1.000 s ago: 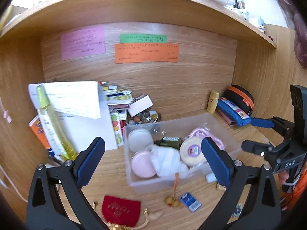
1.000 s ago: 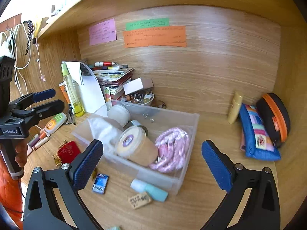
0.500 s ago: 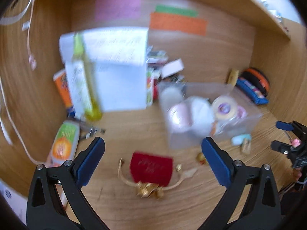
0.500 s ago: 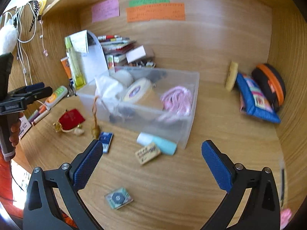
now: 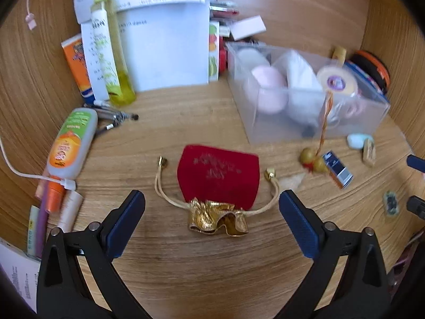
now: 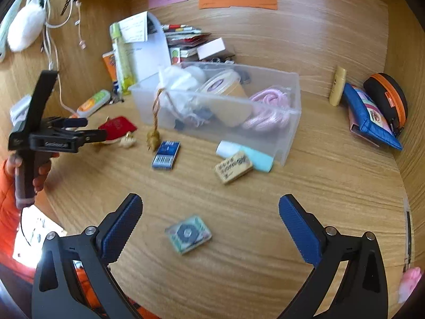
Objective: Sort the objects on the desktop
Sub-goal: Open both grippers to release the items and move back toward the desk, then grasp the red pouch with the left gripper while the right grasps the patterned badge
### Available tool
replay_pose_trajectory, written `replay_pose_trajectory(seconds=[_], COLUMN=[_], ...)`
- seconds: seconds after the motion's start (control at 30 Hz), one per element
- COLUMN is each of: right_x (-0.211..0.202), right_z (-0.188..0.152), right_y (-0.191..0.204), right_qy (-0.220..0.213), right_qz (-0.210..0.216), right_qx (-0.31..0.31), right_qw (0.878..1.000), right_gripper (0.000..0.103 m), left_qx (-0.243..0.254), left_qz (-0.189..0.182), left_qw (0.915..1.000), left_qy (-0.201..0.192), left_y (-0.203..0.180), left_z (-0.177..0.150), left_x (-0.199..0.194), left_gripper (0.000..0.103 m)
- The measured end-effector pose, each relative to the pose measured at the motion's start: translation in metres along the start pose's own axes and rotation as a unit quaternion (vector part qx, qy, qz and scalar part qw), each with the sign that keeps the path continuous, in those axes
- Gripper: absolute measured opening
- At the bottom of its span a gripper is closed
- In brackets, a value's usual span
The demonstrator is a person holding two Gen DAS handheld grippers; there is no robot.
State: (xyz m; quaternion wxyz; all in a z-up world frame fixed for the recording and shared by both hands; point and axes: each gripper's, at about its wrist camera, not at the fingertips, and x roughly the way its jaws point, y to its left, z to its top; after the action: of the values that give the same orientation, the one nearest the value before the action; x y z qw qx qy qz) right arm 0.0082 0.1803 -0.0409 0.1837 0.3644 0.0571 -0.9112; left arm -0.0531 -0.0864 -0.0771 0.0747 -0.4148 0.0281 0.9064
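A: Starting at the left of the desk, where does the left gripper (image 5: 212, 214) stand?

B: Its jaws gape wide with nothing between them, hovering just short of the red pouch (image 5: 219, 176), which lies flat on the desk (image 5: 212, 271) with its gold-lined mouth (image 5: 217, 219) at six o'clock, nearest the fingers (image 5: 127, 220).

A: So the step in hand looks like a grab at that pouch?

B: I judge so. Come down over the gathered gold mouth, keep both cords (image 5: 164, 186) inside the bite, and lift cleanly; soft cloth will sag.

A: And further right?

B: The clear box (image 6: 290, 122) sits at one o'clock from the pouch, already holding several items. A gold charm (image 6: 153, 138) hangs by a cord over its wall.

A: The right gripper (image 6: 209, 228)?

B: Also spread fully and empty, over a small square packet (image 6: 189, 234) on bare wood. A blue packet (image 6: 166, 155) lies at eleven o'clock from it, a tan tag (image 6: 233, 167) at one.
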Motion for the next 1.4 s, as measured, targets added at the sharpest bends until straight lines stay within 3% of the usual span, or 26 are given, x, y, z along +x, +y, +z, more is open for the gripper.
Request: replay_pose_trajectory(seconds=[0.2, 0.57, 0.67, 0.8, 0.97, 1.4], right_x=[0.003, 0.009, 0.016, 0.020, 0.019, 0.018], right_z=[-0.014, -0.023, -0.023, -0.023, -0.023, -0.022], right_y=[0.004, 0.017, 0.018, 0.019, 0.019, 0.017], right_qy=[0.018, 0.029, 0.037, 0.039, 0.034, 0.035], right_qz=[0.004, 0.005, 0.011, 0.009, 0.011, 0.015], right_qx=[-0.008, -0.036, -0.034, -0.040, -0.041, -0.026], right_qw=[1.000, 0.999, 0.999, 0.998, 0.999, 0.999], right_gripper=[0.097, 0.072, 0.060, 0.052, 0.037, 0.037], left_qx=[0.010, 0.048, 0.044, 0.035, 0.040, 0.029], left_qz=[0.001, 0.009, 0.000, -0.008, -0.020, -0.012], left_qw=[0.9997, 0.9984, 0.9985, 0.9987, 0.9987, 0.9995], left_qy=[0.023, 0.030, 0.033, 0.036, 0.027, 0.011], left_y=[-0.001, -0.008, -0.006, -0.003, -0.004, -0.003], left_z=[0.001, 0.009, 0.012, 0.013, 0.012, 0.008], left_x=[0.011, 0.022, 0.026, 0.027, 0.023, 0.012], left_gripper=[0.102, 0.102, 0.102, 0.102, 0.086, 0.048])
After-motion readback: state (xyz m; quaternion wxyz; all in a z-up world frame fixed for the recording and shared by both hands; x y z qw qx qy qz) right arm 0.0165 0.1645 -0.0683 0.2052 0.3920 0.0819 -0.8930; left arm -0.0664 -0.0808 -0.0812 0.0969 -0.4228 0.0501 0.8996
